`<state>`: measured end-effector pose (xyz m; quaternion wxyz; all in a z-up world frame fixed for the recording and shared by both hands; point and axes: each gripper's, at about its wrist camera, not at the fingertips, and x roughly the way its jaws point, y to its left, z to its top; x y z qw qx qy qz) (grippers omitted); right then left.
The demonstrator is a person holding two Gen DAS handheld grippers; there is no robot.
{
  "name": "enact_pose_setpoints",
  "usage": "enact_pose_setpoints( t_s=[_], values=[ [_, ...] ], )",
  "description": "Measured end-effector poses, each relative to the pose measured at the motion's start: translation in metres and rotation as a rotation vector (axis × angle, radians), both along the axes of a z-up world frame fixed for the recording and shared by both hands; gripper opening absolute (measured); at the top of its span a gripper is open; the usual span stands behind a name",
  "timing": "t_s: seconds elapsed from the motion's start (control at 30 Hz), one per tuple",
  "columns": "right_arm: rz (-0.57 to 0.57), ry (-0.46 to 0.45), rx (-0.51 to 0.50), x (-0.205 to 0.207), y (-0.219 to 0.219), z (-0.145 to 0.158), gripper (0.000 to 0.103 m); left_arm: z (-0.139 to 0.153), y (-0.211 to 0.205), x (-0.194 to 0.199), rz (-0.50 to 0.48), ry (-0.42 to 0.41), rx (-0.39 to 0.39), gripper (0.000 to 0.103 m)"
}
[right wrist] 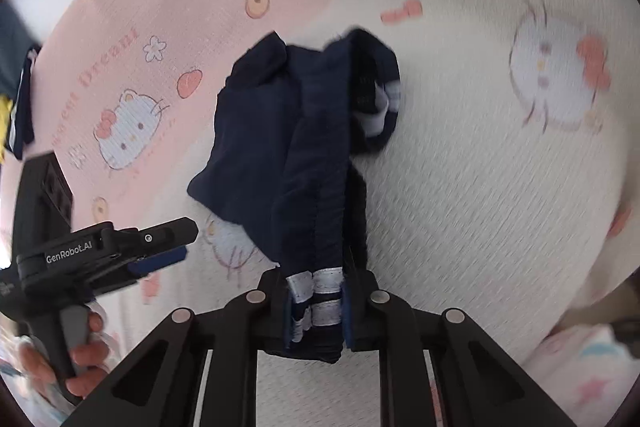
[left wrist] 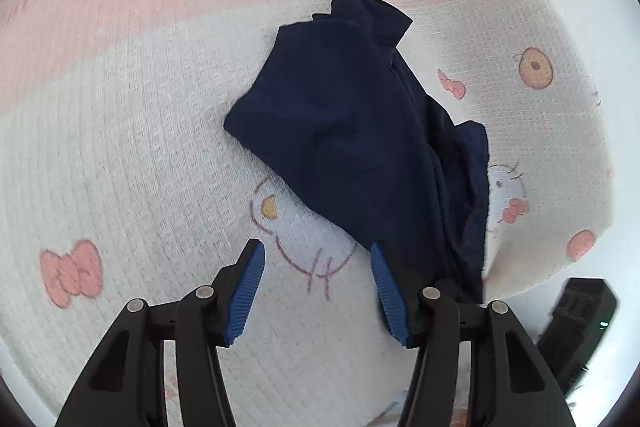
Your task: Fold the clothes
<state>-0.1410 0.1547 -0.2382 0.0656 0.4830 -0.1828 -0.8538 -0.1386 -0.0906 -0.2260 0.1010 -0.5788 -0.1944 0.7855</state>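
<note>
A dark navy garment (left wrist: 344, 123) lies crumpled on the cartoon-printed blanket (left wrist: 120, 147). My left gripper (left wrist: 316, 291) stands open just in front of it with only blanket between the blue pads; its right finger overlaps the cloth's near edge. In the right wrist view the same navy garment (right wrist: 280, 147) runs from the blanket down into my right gripper (right wrist: 314, 311), which is shut on its white-striped band. The left gripper (right wrist: 160, 251) shows at the left of that view, held by a hand (right wrist: 80, 355).
The blanket's edge (left wrist: 560, 259) drops off at the right, with a black device (left wrist: 576, 327) beyond it. Other dark and yellow clothes (right wrist: 16, 99) lie at the far left of the right wrist view. A second pink printed cloth (right wrist: 580, 359) is at the lower right.
</note>
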Motion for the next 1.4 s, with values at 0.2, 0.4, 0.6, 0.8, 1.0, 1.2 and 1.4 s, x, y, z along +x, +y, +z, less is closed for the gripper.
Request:
enact_pose_setpoints(
  t_s=[0.2,0.4,0.6,0.8,1.0,1.2,1.4],
  values=[
    [-0.069,0.007,0.031,-0.002,0.048,-0.020,0.016,0.019,0.046,0.015,-0.313,0.249,-0.429,0.052],
    [-0.096,0.011,-0.002,-0.012,0.069,-0.029,0.016,0.015,0.067,0.022,-0.499,0.319,-0.584,0.052],
    [-0.096,0.009,0.039,-0.015,0.069,-0.024,0.016,0.001,0.093,0.011,-0.557,0.335,-0.695,0.052],
    [-0.150,0.016,0.009,-0.019,0.085,-0.018,0.016,-0.014,0.101,-0.010,-0.545,0.298,-0.687,0.052],
    [-0.197,0.019,-0.063,-0.022,0.100,-0.017,0.016,-0.022,0.094,-0.027,-0.513,0.255,-0.636,0.052],
    [-0.199,-0.015,-0.081,-0.025,0.098,-0.022,0.019,-0.022,0.082,-0.039,-0.447,0.262,-0.514,0.045],
    [-0.203,0.086,-0.029,-0.018,0.094,0.001,0.060,-0.019,0.073,-0.051,-0.401,0.246,-0.455,0.015]
  ],
)
